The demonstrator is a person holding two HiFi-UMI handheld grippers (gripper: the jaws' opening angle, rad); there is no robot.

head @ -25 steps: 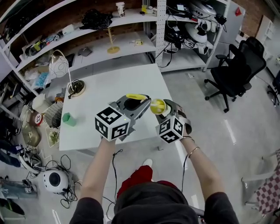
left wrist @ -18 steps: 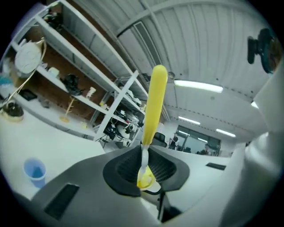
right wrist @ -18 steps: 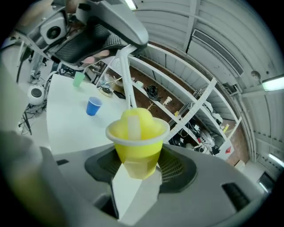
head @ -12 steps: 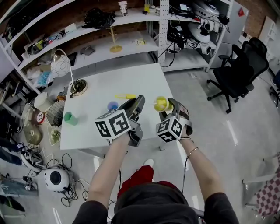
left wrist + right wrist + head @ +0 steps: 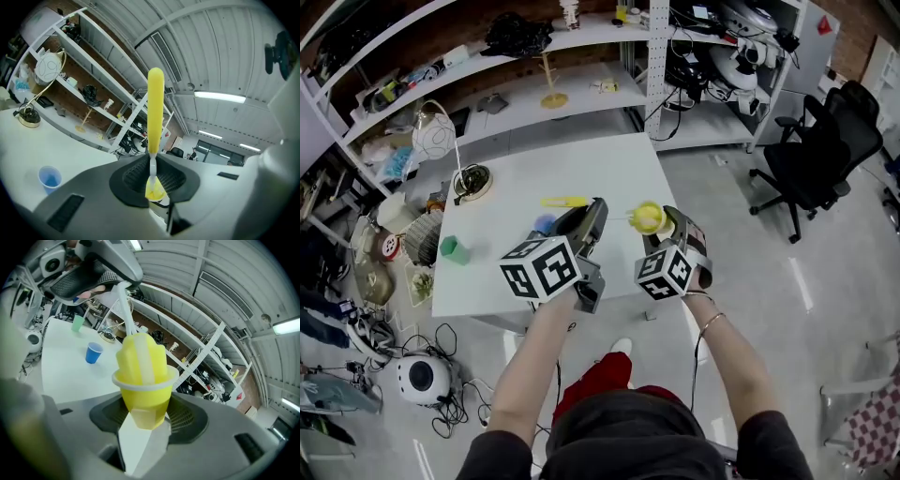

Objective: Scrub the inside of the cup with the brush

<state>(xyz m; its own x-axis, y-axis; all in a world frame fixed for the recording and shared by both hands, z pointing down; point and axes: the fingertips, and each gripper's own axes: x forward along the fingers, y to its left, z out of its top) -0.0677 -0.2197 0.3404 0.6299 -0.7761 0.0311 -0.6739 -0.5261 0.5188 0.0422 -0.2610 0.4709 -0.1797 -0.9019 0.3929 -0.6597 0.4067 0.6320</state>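
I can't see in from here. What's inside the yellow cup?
The brush's yellow sponge head fills the yellow cup, poking above the rim; its white stem runs to the left gripper. The cup's bottom is covered by the sponge.

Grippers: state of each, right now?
Left gripper: shut on the brush, by its thin stem.
Right gripper: shut on the yellow cup, brush head inside it.
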